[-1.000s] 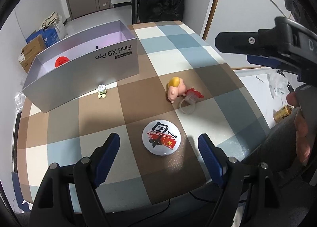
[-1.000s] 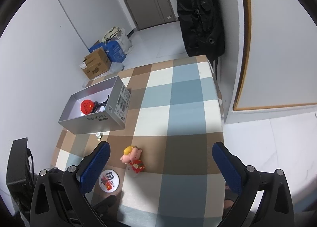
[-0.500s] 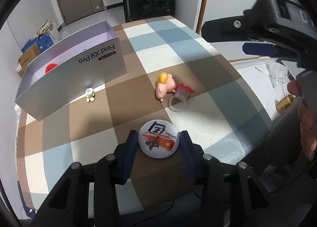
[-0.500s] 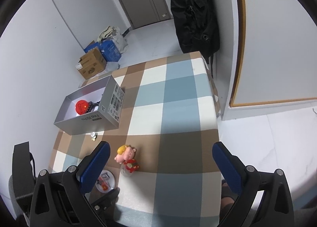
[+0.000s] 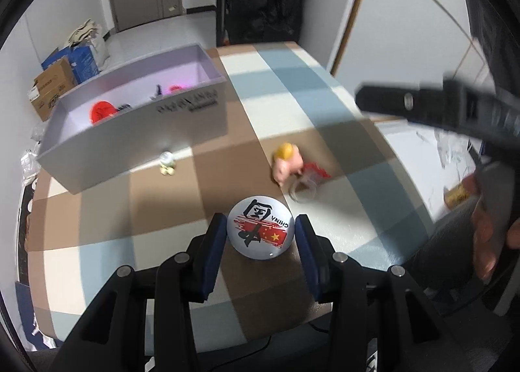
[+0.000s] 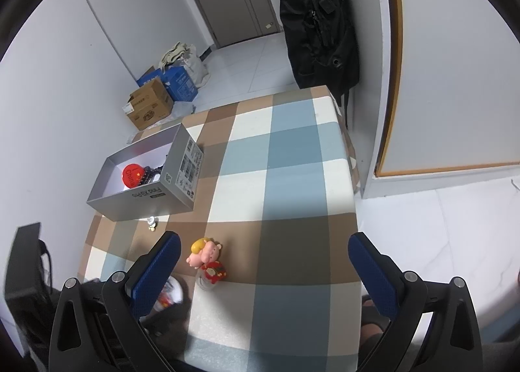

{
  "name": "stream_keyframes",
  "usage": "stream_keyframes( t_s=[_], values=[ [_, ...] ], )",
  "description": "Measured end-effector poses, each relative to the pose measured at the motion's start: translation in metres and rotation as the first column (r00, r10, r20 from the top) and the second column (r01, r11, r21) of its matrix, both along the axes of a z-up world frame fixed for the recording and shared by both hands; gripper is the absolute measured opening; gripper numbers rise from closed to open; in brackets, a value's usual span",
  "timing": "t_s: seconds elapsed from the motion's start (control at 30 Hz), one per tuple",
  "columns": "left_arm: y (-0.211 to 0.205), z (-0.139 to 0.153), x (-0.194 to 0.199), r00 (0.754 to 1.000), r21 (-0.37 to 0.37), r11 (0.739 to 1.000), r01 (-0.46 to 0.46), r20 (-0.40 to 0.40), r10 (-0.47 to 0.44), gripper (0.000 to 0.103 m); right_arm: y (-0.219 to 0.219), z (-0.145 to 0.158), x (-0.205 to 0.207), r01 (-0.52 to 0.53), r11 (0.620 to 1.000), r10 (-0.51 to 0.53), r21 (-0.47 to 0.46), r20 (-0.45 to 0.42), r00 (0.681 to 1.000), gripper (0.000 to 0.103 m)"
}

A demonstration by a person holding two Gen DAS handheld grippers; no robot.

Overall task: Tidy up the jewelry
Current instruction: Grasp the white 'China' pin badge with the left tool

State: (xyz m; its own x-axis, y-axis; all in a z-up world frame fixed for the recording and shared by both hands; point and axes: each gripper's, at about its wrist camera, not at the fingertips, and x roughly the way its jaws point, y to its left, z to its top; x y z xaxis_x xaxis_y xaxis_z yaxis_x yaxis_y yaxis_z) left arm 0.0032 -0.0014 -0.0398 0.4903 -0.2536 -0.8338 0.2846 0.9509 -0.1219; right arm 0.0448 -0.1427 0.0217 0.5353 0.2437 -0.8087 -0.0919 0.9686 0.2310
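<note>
Open silver phone box point(image 6: 143, 199) at the far left of the checked table point(image 6: 292, 177), holding a red round badge point(image 6: 132, 174) lettered "I China" with dark beaded jewelry point(image 6: 151, 173) beside it; in the left wrist view also a small pink-red piece point(image 5: 177, 88) near the box's far end. Printed on the box front: "Find X9 Pro".

Just in front of the box, on the cloth: a tiny white and yellow figurine charm point(image 5: 167, 162). Nearer the middle: a pig figure with a yellow cap point(image 5: 286, 162) lying on its side, a red piece and a clear ring point(image 5: 304, 190) touching it.

Left gripper point(image 5: 260, 235) with jaws narrow, blue pads pressed to both sides of a white round badge point(image 5: 261, 230) marked "CHINA" with a red flag and a black character; whether lifted or resting on the table, cannot tell. Right gripper point(image 6: 263, 269) high above the table's near edge, jaws wide, holding nothing.

Beyond the table: cardboard carton point(image 6: 148, 109), blue carton point(image 6: 180, 84), black bag point(image 6: 318, 18) hanging by the door.
</note>
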Motion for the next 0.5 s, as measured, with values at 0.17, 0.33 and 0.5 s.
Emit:
stream_keyframes(
  t_s=[0.17, 0.33, 0.5],
  values=[
    [0.019, 0.012, 0.009, 0.997, -0.067, 0.995, -0.079, 0.02, 0.08, 0.037, 0.0, -0.001, 0.001, 0.005, 1.0, -0.005, -0.006, -0.005, 1.0, 0.103],
    [0.042, 0.023, 0.016, 0.986, -0.146, 0.976, -0.162, 0.026, 0.168, 0.037, 0.007, -0.003, 0.002, -0.02, 1.0, 0.02, -0.008, -0.012, 1.0, 0.103],
    [0.065, 0.03, 0.022, 0.971, -0.22, 0.948, -0.229, 0.024, 0.239, 0.037, 0.021, -0.01, 0.004, -0.078, 0.997, 0.078, 0.003, -0.039, 0.996, 0.103]
  ],
)
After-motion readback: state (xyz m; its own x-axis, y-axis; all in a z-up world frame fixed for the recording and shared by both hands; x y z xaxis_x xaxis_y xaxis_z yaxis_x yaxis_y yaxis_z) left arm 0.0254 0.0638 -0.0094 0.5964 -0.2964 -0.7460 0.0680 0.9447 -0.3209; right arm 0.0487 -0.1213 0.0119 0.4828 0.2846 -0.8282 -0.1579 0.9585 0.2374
